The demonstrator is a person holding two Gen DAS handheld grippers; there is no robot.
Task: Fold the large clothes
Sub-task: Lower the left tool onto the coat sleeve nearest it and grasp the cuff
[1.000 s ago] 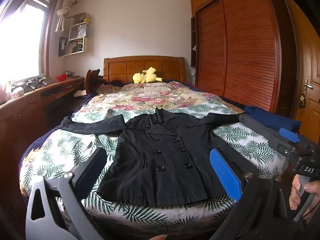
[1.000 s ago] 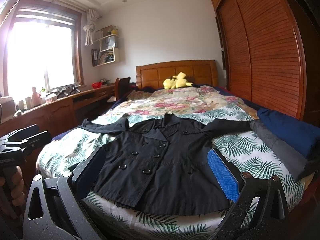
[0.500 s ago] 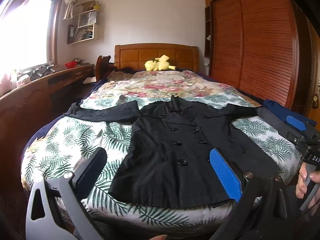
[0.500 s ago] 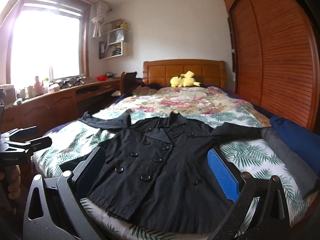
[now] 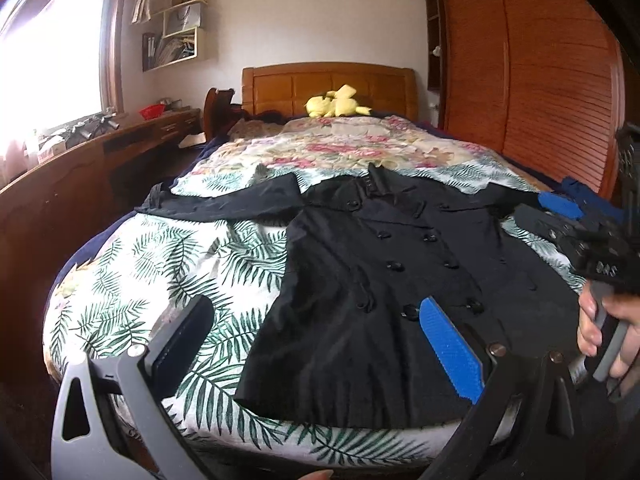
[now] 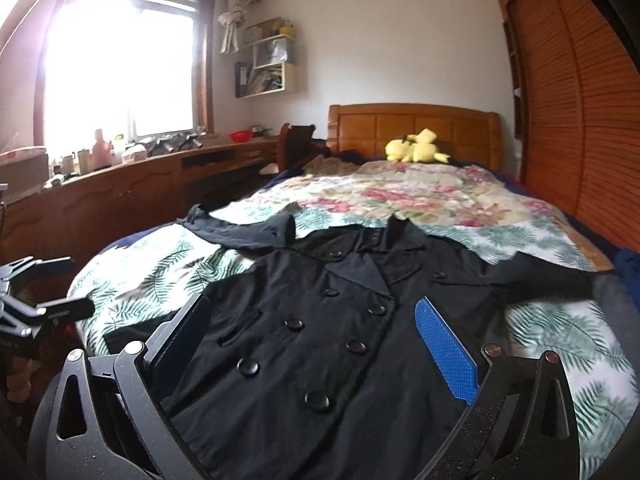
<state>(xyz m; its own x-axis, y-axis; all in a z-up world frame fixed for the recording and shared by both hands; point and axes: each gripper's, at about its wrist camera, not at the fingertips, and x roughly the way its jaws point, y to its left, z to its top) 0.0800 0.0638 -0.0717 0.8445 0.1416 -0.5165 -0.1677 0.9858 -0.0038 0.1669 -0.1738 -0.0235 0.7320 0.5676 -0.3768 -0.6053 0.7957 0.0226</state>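
Black double-breasted coat point(image 5: 400, 280) lies flat, front up, on the leaf-print bedspread point(image 5: 168, 280) at the foot end of the bed, hem nearest the cameras, collar pointing away toward the wooden headboard point(image 5: 328, 84); long axis runs hem-to-collar along the bed, sleeves spread crosswise to both sides. Left gripper point(image 5: 316, 344) hovers over the near left hem area, jaws wide apart, holding nothing. Right gripper point(image 6: 312, 344) hangs over the coat's front panel, also spread and empty; a hand point(image 5: 604, 332) holds its handle at the right edge of the left view. No fold started yet. Risks: the coat is thick and buttoned, so a pinch at the hem may catch only the top layer and leave the back panel behind; grabbing the bedspread along with the fabric would drag it; the far left sleeve point(image 5: 224, 204) reaches the bed edge and could slide off when pulled. Right sleeve end is hidden near folded dark items point(image 6: 616, 304). Yellow plush toy point(image 5: 336, 102) sits at the headboard, well apart.
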